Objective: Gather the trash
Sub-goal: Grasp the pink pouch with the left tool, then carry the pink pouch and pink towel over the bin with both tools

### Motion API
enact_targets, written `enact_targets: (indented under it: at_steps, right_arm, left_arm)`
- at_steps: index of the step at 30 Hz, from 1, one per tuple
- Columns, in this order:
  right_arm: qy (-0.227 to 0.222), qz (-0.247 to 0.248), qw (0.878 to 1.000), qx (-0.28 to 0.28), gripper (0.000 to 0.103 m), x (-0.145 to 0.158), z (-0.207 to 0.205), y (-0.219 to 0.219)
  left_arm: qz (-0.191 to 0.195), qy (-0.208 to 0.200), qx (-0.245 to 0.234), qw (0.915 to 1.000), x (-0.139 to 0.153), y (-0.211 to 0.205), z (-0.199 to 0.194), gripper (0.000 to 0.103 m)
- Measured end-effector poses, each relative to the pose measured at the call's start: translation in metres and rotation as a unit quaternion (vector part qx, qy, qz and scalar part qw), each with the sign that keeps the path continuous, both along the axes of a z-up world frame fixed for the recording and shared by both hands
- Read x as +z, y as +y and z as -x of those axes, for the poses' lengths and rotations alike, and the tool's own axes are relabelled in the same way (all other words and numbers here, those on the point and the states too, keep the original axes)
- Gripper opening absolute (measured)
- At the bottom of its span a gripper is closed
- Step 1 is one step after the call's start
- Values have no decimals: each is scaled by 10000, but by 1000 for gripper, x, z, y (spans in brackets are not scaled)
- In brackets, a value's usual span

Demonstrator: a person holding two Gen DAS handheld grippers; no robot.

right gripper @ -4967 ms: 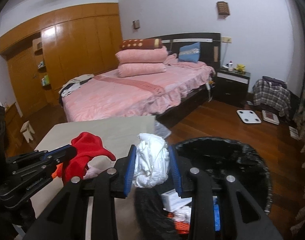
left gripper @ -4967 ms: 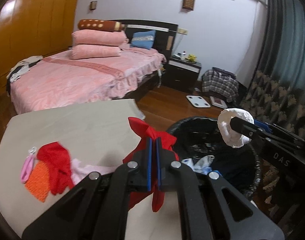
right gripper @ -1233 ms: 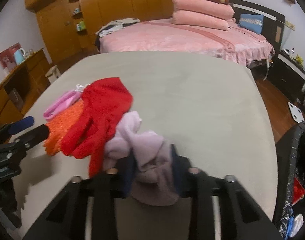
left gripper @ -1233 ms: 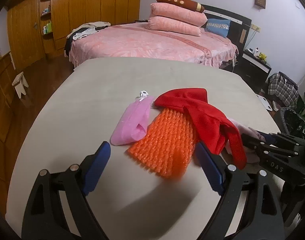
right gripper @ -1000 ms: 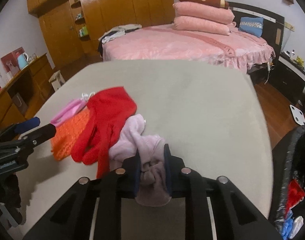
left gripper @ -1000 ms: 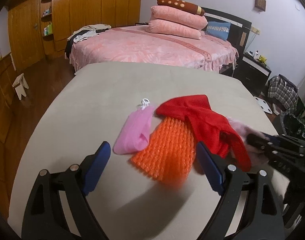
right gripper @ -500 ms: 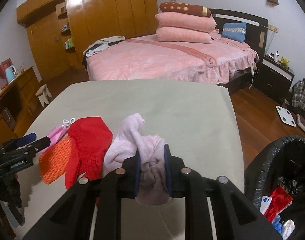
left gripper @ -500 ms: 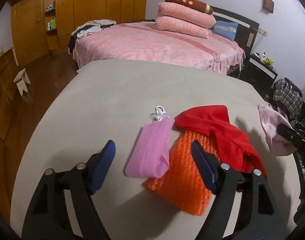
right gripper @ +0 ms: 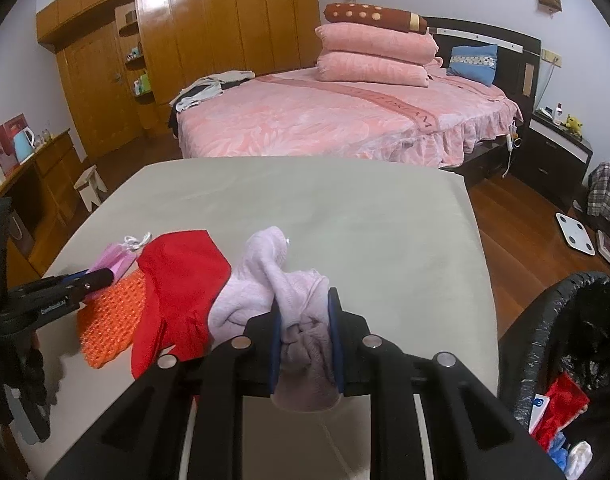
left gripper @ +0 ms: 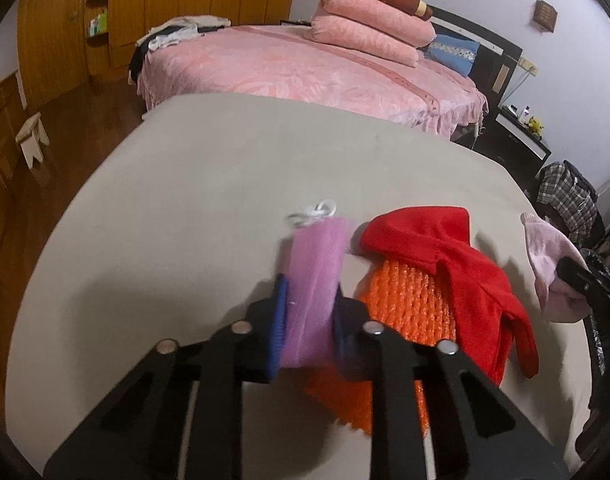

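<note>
- The left tool (left gripper: 307, 312) is closing on the pink pouch (left gripper: 313, 276); its blue pads already flank the lower half, while the white loop end points toward 12 o'clock, clear of the tool.
- The right tool (right gripper: 304, 342) is pressed together on a bunched lilac cloth (right gripper: 279, 292), whose free end flops toward 11 o'clock.
- To finish the left pinch well, I judge the pads should bite the pouch body squarely and stay off the orange mesh (left gripper: 405, 308), which lies just beside the pouch at 3 o'clock.
- The red glove (left gripper: 449, 260) overlaps the far part of the mesh; a straight lift of the pouch looks least likely to drag either one.
- In the right wrist view, the black-lined bin (right gripper: 545, 328) stands off the surface (right gripper: 345, 216) at 4 o'clock, mouth open, with some scraps inside.
- The near right edge of the surface lies between cloth and bin; crossing it needs only a short swing, by my reading.
- The far half of the surface, toward the pink bed (right gripper: 345, 120), is bare, so there is room to lift.
</note>
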State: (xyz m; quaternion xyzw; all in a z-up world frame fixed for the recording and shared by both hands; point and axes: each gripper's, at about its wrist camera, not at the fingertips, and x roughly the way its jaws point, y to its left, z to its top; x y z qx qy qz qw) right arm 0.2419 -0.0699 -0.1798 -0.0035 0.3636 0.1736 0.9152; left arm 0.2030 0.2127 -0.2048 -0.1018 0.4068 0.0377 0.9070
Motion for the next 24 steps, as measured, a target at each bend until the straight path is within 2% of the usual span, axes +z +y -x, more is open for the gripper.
enact_targets:
  at_steps: [13,24]
  right_arm:
    - [-298,-242,9993,-32,20,33,12,-9]
    - [-496,-431,9977,-139,21,66,36,-30]
  left_arm:
    - [-224,-416,-72,9989,52,-25,21,14]
    - [-135,-679,-368,9969,88,-71,32,14]
